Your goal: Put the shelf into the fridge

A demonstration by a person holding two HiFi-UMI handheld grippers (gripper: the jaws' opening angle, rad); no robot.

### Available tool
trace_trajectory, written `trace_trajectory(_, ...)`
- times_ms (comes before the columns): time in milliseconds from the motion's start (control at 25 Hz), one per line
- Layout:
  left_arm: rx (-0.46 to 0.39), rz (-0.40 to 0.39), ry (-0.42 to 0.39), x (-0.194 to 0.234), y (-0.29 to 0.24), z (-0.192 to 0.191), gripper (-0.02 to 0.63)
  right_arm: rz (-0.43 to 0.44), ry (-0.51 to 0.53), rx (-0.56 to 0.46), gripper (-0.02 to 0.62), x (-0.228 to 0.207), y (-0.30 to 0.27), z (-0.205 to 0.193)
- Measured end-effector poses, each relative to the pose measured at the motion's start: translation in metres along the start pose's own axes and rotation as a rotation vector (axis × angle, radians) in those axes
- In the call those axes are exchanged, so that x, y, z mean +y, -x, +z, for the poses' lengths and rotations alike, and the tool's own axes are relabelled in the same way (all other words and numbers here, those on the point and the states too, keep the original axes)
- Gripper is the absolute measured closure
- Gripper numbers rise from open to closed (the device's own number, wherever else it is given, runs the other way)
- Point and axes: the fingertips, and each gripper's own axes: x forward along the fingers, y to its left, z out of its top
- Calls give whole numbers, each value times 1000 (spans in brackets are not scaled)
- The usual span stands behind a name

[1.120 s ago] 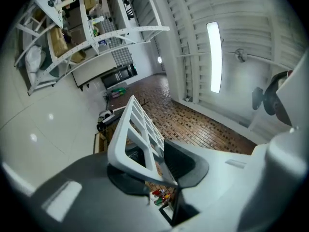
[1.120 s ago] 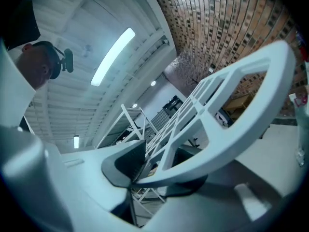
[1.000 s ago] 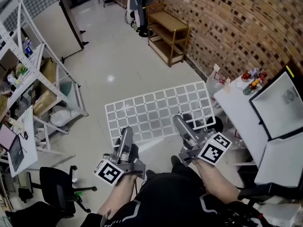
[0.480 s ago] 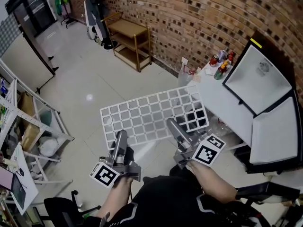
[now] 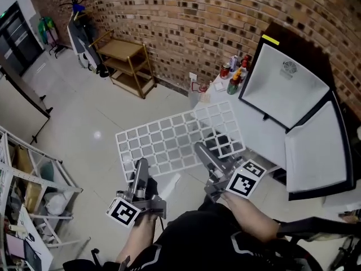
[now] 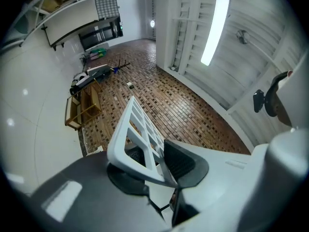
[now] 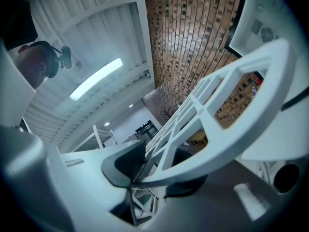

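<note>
A white grid shelf [image 5: 169, 140] hangs level above the floor, gripped along its near edge by both grippers. My left gripper [image 5: 141, 166] is shut on the shelf's near-left edge; in the left gripper view the frame [image 6: 137, 129] sits pinched between the dark pads of that gripper [image 6: 154, 170]. My right gripper [image 5: 203, 152] is shut on the near-right edge, and the right gripper view shows the shelf rim [image 7: 217, 110] clamped in the gripper [image 7: 154, 170]. The fridge [image 5: 282, 89] stands at the right with its white inside showing and its door [image 5: 316, 151] swung open. The shelf's far right corner overlaps a white counter [image 5: 254, 129] beside it.
Bottles [image 5: 234, 72] stand at the counter's far end by the brick wall [image 5: 186, 16]. A low wooden rack [image 5: 127, 66] sits against that wall. Metal shelving [image 5: 34, 174] is at the left. A black chair frame [image 5: 316, 230] is at the lower right.
The head view has swung right, so the fridge and brick wall have come towards the middle and the metal shelving has slid off left. Both grippers keep the same hold on the shelf.
</note>
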Motion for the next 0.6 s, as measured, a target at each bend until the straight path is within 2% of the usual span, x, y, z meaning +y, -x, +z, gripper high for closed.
trace_trajectory(160, 48, -25, -4, -8, -42, -27, 520, -43, 4, -38, 477, -33, 19, 28)
trace_trajectory(600, 142, -107, 54, -26, -141, -95, 518, -148, 17, -109, 477, -110, 62, 91)
